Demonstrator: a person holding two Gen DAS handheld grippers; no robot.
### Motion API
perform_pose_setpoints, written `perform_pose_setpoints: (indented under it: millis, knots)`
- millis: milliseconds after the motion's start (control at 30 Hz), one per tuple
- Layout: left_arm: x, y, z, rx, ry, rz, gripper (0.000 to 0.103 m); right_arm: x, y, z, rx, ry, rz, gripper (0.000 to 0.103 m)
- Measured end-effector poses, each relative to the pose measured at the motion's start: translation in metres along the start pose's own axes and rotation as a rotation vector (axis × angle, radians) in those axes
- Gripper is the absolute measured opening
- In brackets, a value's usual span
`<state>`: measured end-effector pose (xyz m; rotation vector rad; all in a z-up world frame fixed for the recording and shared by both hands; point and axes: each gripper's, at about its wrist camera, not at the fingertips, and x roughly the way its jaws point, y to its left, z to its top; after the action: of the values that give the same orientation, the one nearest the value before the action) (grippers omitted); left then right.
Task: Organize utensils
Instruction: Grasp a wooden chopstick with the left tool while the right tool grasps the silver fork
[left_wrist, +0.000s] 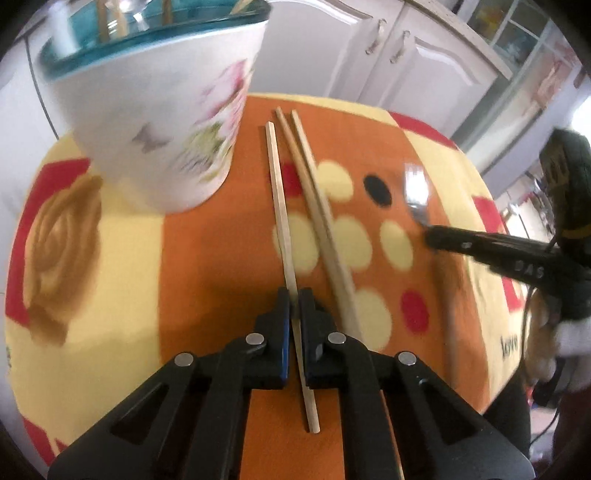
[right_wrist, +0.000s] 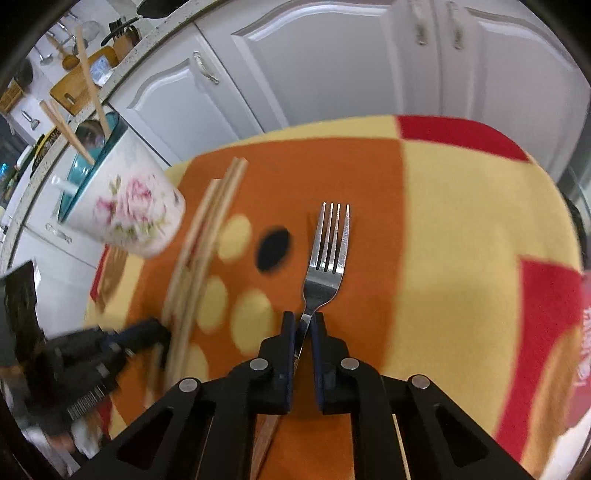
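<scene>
both tools clamped on utensils

the left tool (left_wrist: 294, 295) has its jaws closed narrow on a single wooden chopstick (left_wrist: 280, 206) that lies on the worktop's patterned cloth (left_wrist: 110, 258), running away toward the floral cup (left_wrist: 162, 122). two more chopsticks (left_wrist: 314, 184) lie side by side just to its right. the cup stands at the far left with sticks poking from its teal rim. the right tool (right_wrist: 303, 321) pinches the neck of a metal fork (right_wrist: 327, 251), tines pointing away, over the orange patch of cloth. white cabinet doors (right_wrist: 332, 66) stand behind.
</scene>
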<state>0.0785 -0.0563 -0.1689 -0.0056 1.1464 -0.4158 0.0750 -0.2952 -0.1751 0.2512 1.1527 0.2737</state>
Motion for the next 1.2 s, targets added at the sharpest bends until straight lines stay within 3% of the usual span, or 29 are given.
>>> perform_pose_setpoints:
  millis: [267, 333, 400, 500, 633, 833, 967, 1033, 1200]
  knots:
    - [-0.032, 0.011, -0.053, 0.143, 0.121, -0.001, 0.004, -0.018, -0.004, -0.039, -0.003, 0.061, 0.062, 0.007]
    - [-0.038, 0.016, -0.059, 0.144, 0.127, -0.008, 0.004, -0.021, -0.005, -0.039, 0.006, 0.029, 0.058, 0.010]
    - [-0.043, 0.023, -0.058, 0.122, 0.116, -0.015, 0.004, -0.026, -0.011, -0.035, 0.047, -0.006, 0.068, 0.033]
    - [-0.050, 0.031, -0.049, 0.065, 0.074, -0.042, 0.005, -0.027, -0.020, -0.023, 0.070, -0.036, 0.057, 0.033]
    - [-0.050, 0.034, -0.028, 0.008, 0.016, -0.028, 0.036, -0.020, -0.018, -0.013, -0.012, -0.066, 0.042, 0.033]
    - [-0.026, 0.043, 0.008, -0.064, -0.010, 0.019, 0.037, -0.004, -0.025, -0.001, -0.054, -0.058, 0.141, 0.033]
    - [-0.004, 0.043, 0.025, -0.059, 0.028, 0.055, 0.037, 0.003, -0.031, 0.004, -0.031, -0.051, 0.179, 0.015]
    - [0.005, 0.039, 0.029, -0.045, 0.048, 0.074, 0.037, 0.001, -0.028, 0.004, -0.043, -0.051, 0.180, 0.014]
    - [0.015, 0.021, 0.036, 0.053, 0.011, 0.161, 0.033, -0.006, -0.026, 0.005, -0.042, -0.060, 0.177, 0.004]
